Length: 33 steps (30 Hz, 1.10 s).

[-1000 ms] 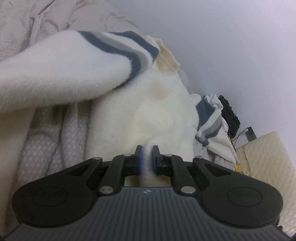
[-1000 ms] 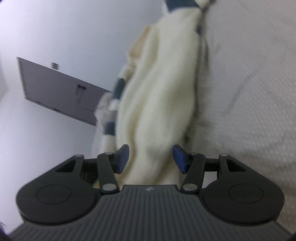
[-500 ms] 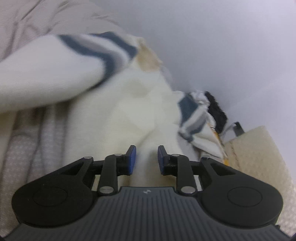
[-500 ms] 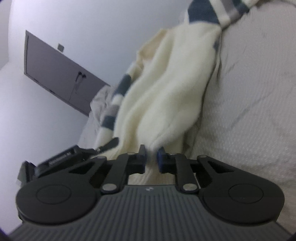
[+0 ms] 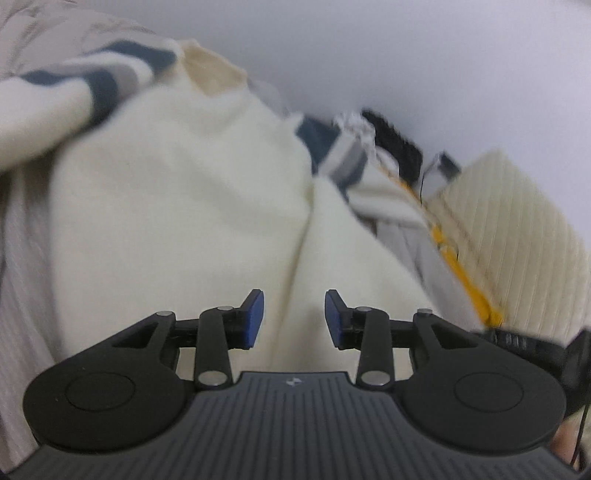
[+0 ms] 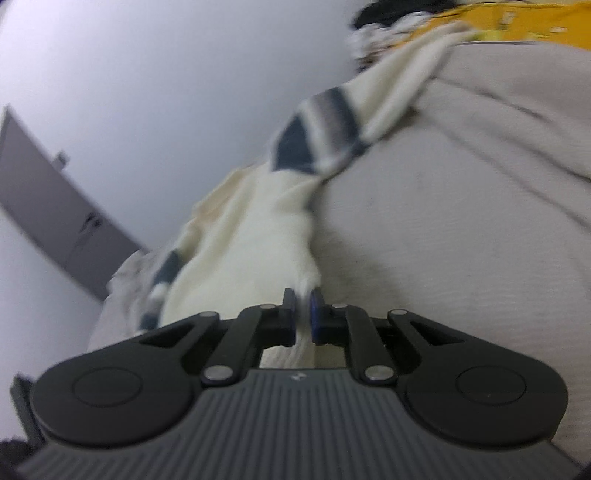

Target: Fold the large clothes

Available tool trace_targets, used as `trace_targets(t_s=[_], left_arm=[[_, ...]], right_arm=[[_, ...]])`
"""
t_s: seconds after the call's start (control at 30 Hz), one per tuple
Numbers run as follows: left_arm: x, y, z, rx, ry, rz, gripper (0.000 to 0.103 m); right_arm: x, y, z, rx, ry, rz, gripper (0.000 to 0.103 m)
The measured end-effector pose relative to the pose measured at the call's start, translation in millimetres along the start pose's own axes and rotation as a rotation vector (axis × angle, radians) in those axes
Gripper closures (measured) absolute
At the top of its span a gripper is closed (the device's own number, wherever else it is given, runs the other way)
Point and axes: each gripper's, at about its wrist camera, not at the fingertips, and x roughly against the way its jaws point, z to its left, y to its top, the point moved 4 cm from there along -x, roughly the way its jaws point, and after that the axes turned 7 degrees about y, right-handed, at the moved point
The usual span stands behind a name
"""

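Note:
A cream fleece sweater with blue and grey striped sleeves lies on a beige bedsheet. In the left wrist view my left gripper is open, its blue pads apart over the sweater's body, holding nothing. In the right wrist view my right gripper is shut on the sweater's edge, a bit of cream fabric pinched between the pads. A striped sleeve stretches away up and right across the sheet.
A cream ribbed cushion and a pile of yellow, black and white clothes lie at the right in the left wrist view. The pile also shows at the top right in the right wrist view. A grey door is in the white wall.
My left gripper has opened and let go of the sweater. My right gripper has closed on the sweater's edge and moved, so the sleeve now stretches away to the upper right.

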Motion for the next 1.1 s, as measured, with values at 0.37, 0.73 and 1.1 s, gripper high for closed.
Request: trace_targets(t_s=[0.37, 0.73, 1.1], left_arm=[[-27, -37, -8, -0.106, 0.156, 0.133, 0.061], [25, -6, 0, -0.141, 0.306, -0.044, 0.049], [128, 49, 52, -0.144, 0.574, -0.207, 0.033]], right_arm=[[-41, -21, -59, -0.234, -0.211, 0.136, 0.089], [-22, -11, -37, -0.055, -0.235, 0.085, 0.069], [0, -15, 12, 0.211, -0.147, 0.028, 0.031]])
